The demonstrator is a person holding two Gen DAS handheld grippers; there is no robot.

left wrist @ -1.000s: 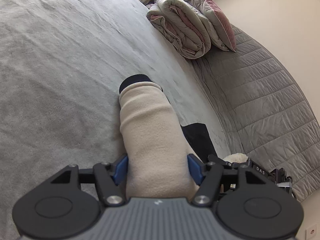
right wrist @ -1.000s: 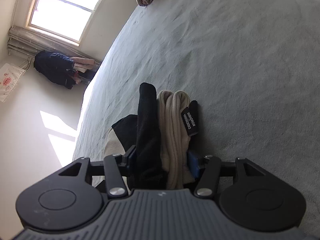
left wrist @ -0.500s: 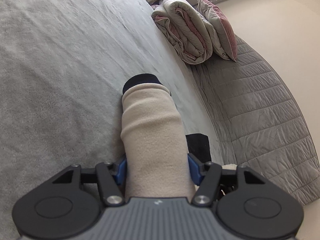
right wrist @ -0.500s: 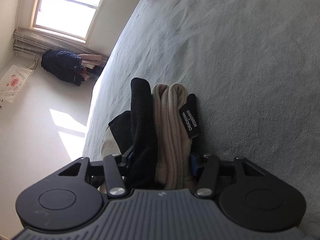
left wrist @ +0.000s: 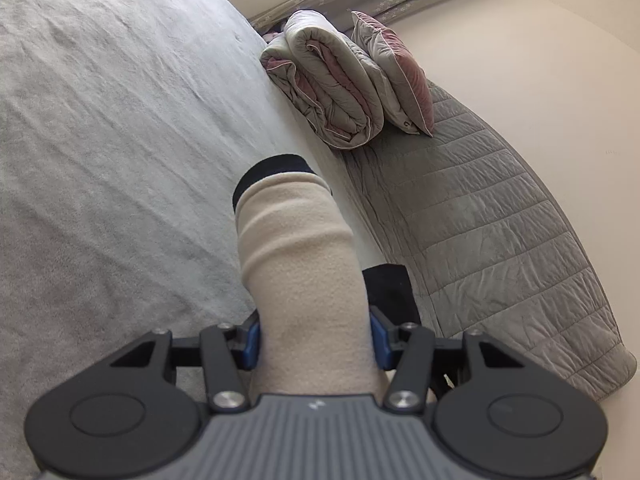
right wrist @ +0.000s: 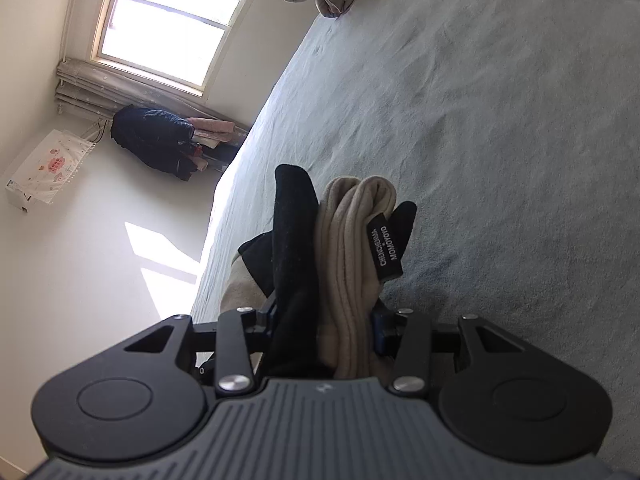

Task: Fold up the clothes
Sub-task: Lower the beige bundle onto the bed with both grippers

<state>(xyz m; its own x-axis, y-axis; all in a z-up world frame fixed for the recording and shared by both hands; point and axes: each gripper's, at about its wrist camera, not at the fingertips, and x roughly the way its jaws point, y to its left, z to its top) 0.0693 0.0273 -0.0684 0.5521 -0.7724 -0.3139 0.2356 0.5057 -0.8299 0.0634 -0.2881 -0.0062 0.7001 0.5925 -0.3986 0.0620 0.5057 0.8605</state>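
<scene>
A beige fleece garment with black trim (left wrist: 300,256) is bunched between the jaws of my left gripper (left wrist: 314,338), which is shut on it and holds it above the grey bed (left wrist: 100,140). My right gripper (right wrist: 324,324) is shut on another bunched part of the same beige and black garment (right wrist: 352,240); a black label with white lettering (right wrist: 386,250) hangs from it. More black cloth (left wrist: 390,288) hangs below the left gripper.
A rolled grey and pink duvet (left wrist: 332,84) and a pillow (left wrist: 396,80) lie at the bed's far end beside a quilted grey headboard (left wrist: 500,220). In the right wrist view a window (right wrist: 168,28), dark clothes on a rack (right wrist: 156,140) and the bare floor (right wrist: 100,260) lie left of the bed.
Both grippers have risen and tilted a little with the garment held; more of the window and the room now shows. The grips have not changed.
</scene>
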